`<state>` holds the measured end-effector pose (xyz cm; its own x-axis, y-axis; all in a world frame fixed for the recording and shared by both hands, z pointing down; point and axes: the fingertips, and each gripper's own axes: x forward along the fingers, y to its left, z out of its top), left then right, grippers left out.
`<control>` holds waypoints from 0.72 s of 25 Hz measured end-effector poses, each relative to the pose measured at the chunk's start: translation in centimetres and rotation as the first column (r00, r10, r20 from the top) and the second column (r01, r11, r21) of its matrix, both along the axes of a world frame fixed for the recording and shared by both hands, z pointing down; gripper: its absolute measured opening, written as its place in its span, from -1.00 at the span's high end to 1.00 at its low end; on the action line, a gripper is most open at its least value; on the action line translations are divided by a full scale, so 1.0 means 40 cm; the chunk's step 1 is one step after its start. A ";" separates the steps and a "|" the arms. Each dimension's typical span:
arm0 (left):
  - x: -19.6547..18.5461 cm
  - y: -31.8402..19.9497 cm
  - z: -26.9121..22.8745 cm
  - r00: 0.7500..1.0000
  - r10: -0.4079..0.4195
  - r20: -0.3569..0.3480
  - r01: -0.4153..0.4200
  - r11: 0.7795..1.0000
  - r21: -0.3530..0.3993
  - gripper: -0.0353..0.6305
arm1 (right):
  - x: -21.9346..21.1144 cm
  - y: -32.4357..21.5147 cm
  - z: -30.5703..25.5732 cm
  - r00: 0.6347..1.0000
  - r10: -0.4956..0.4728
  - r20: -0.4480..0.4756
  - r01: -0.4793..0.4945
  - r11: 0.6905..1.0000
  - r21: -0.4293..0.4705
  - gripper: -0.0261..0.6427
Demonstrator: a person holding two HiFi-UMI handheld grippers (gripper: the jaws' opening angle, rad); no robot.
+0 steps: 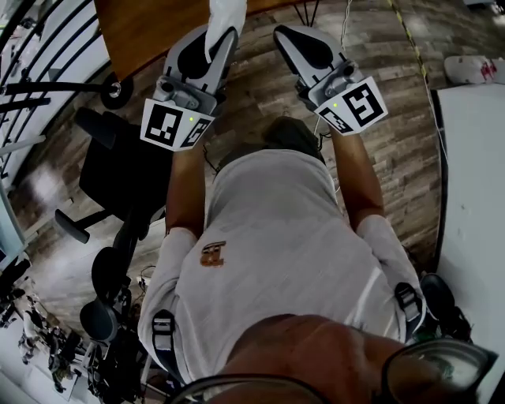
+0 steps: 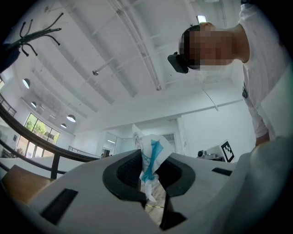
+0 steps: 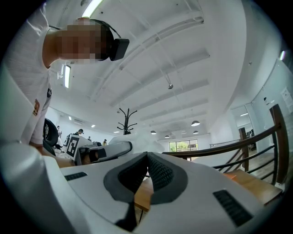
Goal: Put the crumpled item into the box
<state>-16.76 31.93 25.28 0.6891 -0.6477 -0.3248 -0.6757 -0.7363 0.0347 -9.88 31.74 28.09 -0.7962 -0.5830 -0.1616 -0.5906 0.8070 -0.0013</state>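
And there it was: the left gripper (image 2: 149, 172) had its jaws clamped on the crumpled item (image 2: 151, 153), a wad of white paper with teal print. The wad was pinched between the dark pads (image 2: 126, 170), its top poking up past them. In the head view that same left gripper (image 1: 208, 46) reached out ahead of the person. The crumpled item (image 1: 225, 17) stuck out of its tip and showed against the near edge of a wooden table (image 1: 146, 28).

Over on the other side, the right gripper (image 3: 146, 161) had its jaws pressed together at the tips, and nothing at all sat between them. From above, the right gripper (image 1: 286, 35) was held out just beside the left one, the 2 roughly parallel and apart, over the plank floor (image 1: 394, 150). Both marker cubes faced up, 1 on the left (image 1: 175, 125) and 1 on the right (image 1: 357, 104).

A black office chair (image 1: 118, 170) stood off to the person's left, and a white table (image 1: 473, 205) ran down the right edge. In the right gripper view a coat stand (image 3: 127, 119) rose in the distance and a dark railing (image 3: 256, 142) curved across.
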 end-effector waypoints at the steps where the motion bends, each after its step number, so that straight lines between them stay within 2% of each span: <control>1: -0.002 -0.006 -0.001 1.000 0.002 -0.001 -0.002 1.000 -0.001 0.65 | 0.000 -0.006 -0.001 1.000 0.003 -0.001 -0.003 1.000 -0.002 0.83; 10: 0.005 -0.080 0.002 1.000 -0.002 0.008 0.002 1.000 -0.008 0.65 | 0.015 -0.084 0.002 1.000 0.004 0.008 -0.004 1.000 -0.003 0.83; 18: 0.029 -0.215 0.007 1.000 -0.016 0.024 0.016 1.000 -0.009 0.65 | 0.039 -0.228 0.003 1.000 -0.009 -0.005 0.010 1.000 0.014 0.83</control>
